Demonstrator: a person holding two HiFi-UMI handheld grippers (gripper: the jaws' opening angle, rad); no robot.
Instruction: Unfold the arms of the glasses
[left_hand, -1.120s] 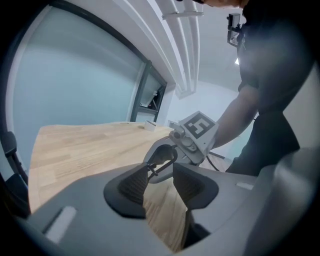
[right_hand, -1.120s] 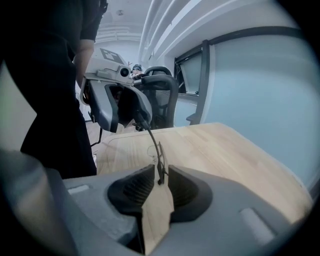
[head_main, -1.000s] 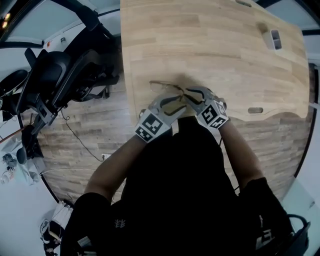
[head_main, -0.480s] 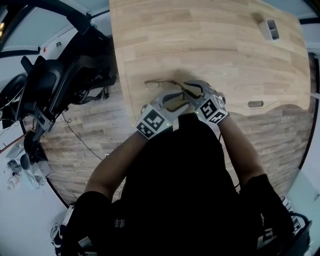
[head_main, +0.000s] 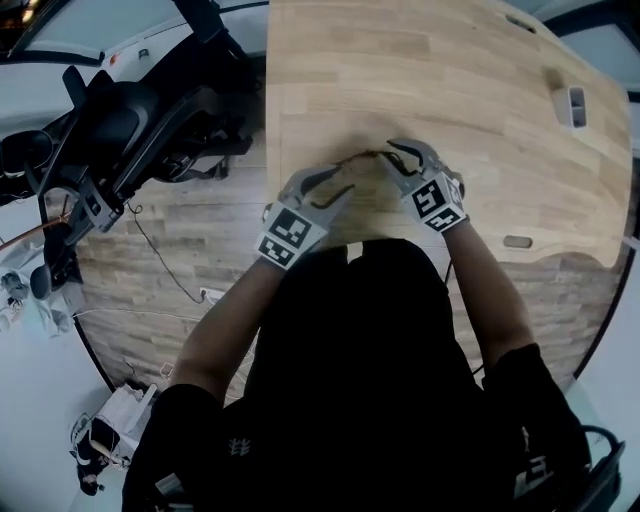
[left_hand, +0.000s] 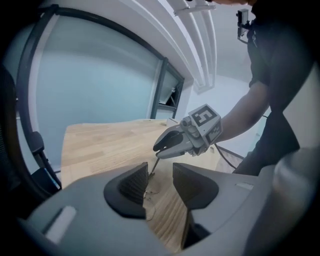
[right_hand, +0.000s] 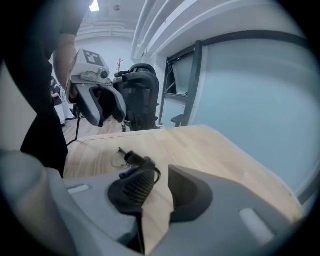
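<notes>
Thin wire-framed glasses (head_main: 368, 156) lie on the wooden table (head_main: 450, 70) between my two grippers. My right gripper (head_main: 392, 157) is shut on one arm of the glasses; in the left gripper view that arm (left_hand: 153, 166) runs as a thin rod from the right gripper's (left_hand: 159, 149) tips down to the frame (left_hand: 148, 190). In the right gripper view the arm's dark curved tip (right_hand: 141, 164) lies against the left pad of the right gripper (right_hand: 157, 175), with the lenses (right_hand: 120, 158) beyond. My left gripper (head_main: 348, 177) hovers open just over the frame, with its jaws (left_hand: 160, 172) apart.
A black office chair (head_main: 130, 130) stands on the wooden floor left of the table. The table has a cable box (head_main: 575, 105) at its far right and a slot (head_main: 517, 241) near its wavy front edge. The person's body fills the lower head view.
The two grippers have drawn apart sideways. The glasses, earlier ahead of the left gripper, now sit between the two tips, with one arm drawn out by the right gripper.
</notes>
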